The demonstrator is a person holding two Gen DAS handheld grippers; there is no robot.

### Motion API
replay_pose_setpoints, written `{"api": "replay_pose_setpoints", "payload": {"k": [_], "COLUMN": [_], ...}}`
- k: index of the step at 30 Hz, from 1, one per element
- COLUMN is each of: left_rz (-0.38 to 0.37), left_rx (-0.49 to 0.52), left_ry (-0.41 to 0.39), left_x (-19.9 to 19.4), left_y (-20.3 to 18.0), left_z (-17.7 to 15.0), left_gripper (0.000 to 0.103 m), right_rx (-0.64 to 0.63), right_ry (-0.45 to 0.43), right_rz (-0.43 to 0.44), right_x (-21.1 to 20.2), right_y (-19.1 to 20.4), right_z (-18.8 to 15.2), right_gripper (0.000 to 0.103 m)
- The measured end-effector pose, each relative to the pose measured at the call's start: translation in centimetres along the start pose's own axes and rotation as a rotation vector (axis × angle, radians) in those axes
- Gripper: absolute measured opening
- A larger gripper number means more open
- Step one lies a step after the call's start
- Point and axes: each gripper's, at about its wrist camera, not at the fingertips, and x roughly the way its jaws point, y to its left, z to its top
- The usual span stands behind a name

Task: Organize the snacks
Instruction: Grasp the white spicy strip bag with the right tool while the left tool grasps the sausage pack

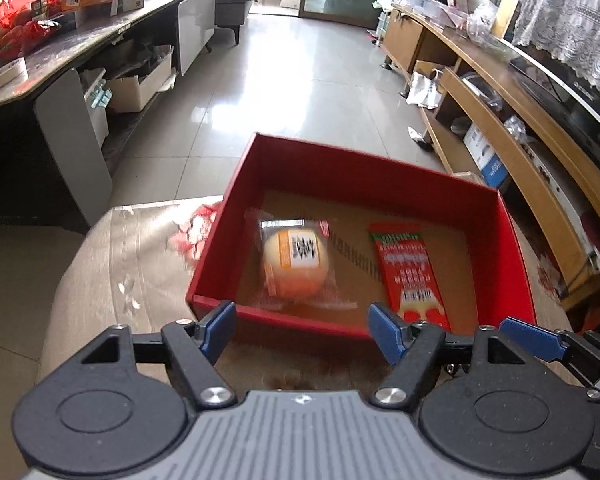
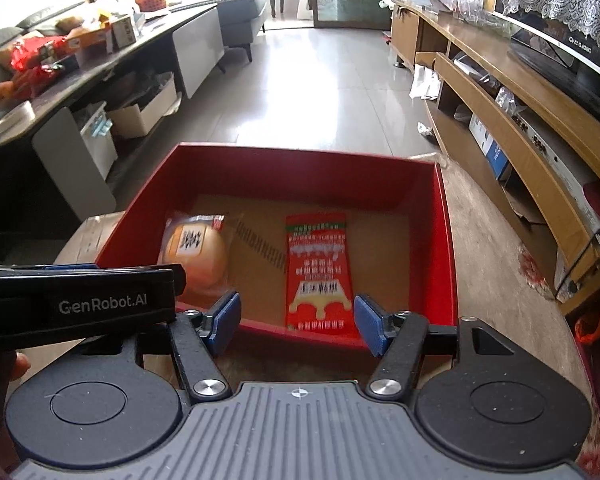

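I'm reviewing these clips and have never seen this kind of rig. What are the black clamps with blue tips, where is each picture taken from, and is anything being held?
No robot here: a person carries a handheld two-finger gripper in each hand, each with a fisheye camera looking along its fingers. One picture is from the left gripper, the other from the right gripper. Both hover by the near edge of a red box on a low table. Inside lie a wrapped round bun and a red snack packet. Both grippers stand open and hold nothing.
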Motion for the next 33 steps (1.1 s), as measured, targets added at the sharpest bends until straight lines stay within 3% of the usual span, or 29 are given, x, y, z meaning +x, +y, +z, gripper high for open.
{"api": "replay_pose_setpoints", "payload": {"k": [9, 15, 33], "left_rz": [-0.019, -0.028, -0.063], "left_rx": [0.044, -0.003, 0.039], "left_ry": [0.046, 0.097, 0.225], "left_x": [-1.2, -1.4, -3.0], "left_y": [0.0, 2.0, 1.8], "left_z": [-4.0, -6.2, -13.4], "left_gripper": [0.071, 0.071, 0.071], "right_rx": [-0.022, -0.028, 0.065], "right_ry": [0.044, 0.078, 0.146], "right_rz": [0.002, -0.001, -0.061], "right_x": [-1.9, -2.8, -5.3], "right_y": [0.6, 0.8, -2.9], "right_z": [-3.3, -5.7, -11.7], "right_gripper": [0.071, 0.072, 0.074]}}
